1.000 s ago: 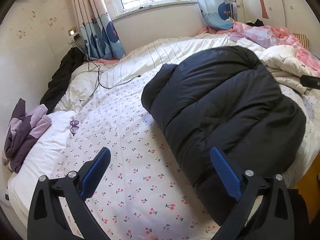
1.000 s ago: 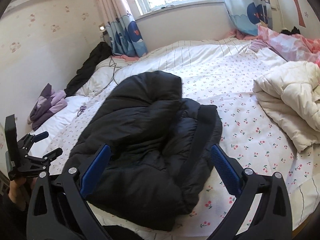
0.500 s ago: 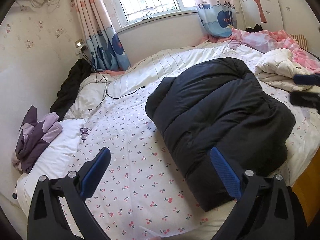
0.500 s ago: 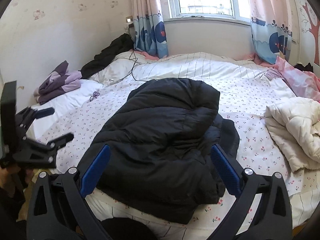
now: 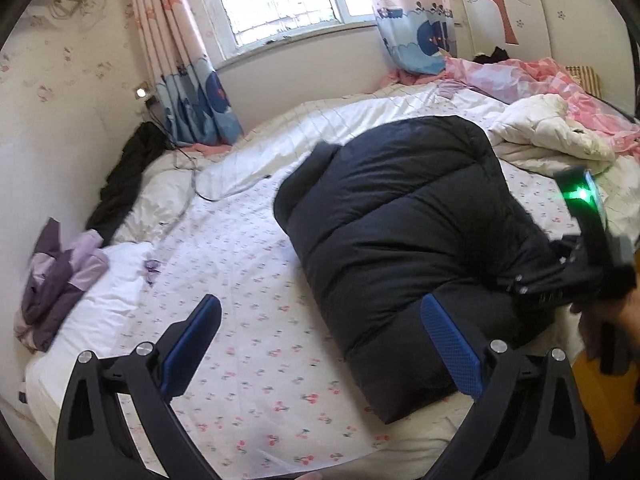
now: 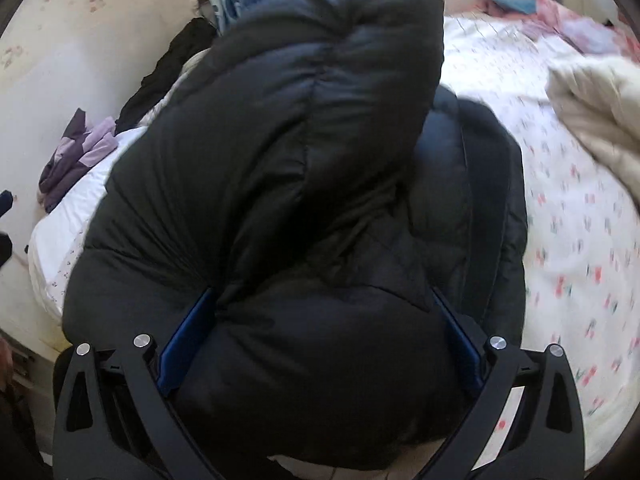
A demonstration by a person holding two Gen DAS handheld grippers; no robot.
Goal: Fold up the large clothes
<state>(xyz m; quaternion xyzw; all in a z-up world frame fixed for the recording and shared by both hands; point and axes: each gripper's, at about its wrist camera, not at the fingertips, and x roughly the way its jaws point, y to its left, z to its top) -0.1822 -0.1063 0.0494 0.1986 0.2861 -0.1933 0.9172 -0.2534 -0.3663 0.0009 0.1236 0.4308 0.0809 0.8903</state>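
Two tools work one black puffer jacket point(image 5: 404, 236), which lies partly folded on the cherry-print bed point(image 5: 256, 336) near its front edge. The right tool point(image 6: 320, 332) is pushed into the jacket's near end, jaws spread wide with thick padding bulging between them, not yet clamped. To fold well, it should bite a full wad of fabric before lifting, since the filling is springy. The left tool point(image 5: 320, 340) hovers released, just beside the jacket's left edge.
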